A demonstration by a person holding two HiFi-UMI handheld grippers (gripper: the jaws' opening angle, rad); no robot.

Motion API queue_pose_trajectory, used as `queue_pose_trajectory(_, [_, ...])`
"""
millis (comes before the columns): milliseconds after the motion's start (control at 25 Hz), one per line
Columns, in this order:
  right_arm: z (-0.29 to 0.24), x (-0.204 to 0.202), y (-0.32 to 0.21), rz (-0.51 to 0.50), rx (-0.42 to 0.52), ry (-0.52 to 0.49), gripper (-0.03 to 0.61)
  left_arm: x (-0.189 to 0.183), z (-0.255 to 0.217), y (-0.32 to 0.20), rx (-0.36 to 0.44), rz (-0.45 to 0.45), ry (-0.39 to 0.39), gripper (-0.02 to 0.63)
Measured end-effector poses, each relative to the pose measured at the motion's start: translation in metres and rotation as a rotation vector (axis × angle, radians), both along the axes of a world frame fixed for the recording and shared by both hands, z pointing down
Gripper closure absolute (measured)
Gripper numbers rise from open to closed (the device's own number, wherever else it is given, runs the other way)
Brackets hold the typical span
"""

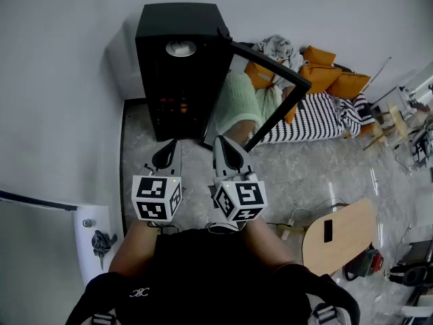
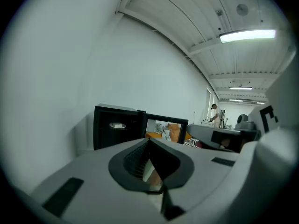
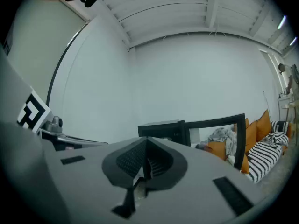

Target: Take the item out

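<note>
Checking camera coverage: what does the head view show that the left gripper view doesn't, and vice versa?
Head view only: the floor, a wooden board, and reddish items inside the cabinet. Left gripper view only: a ceiling light, a distant person, and that the left gripper is shut and empty. Both: the black cabinet with its door open, and orange cushions.

Cabinet inside: the black cabinet (image 1: 177,66) at 12 o'clock is dark within; the reddish things (image 1: 173,105) on a low shelf are too small to name.
Far person: a tiny figure (image 2: 216,115) at 3 o'clock in the left gripper view, no detail readable.
Right edge: cluttered furniture (image 1: 416,124) at 3 o'clock of the head view, cut off.
Bottom edge: the wearer's torso (image 1: 210,276) at 6 o'clock, cut off.
</note>
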State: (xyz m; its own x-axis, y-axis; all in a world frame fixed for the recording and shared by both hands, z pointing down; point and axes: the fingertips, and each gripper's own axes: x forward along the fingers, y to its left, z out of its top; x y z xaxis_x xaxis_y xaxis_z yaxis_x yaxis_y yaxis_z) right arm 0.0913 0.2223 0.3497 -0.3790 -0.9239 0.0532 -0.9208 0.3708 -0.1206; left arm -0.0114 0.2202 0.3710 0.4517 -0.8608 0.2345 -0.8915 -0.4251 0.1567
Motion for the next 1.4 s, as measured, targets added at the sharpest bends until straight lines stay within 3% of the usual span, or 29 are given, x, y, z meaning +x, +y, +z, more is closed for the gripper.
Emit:
queue_pose_trajectory(800, [0.006,-0.043,0.003,0.052,-0.012,-0.007,0.571,-0.054,0.006,0.002,-0.012,-0.003,0.056,0.606])
queue_pose_trajectory(1400, [0.018,-0.076,-0.033,0.015,-0.028,-0.048,0.571,-0.104,0.016,-0.019,-0.016,-0.070,0.025,0.606])
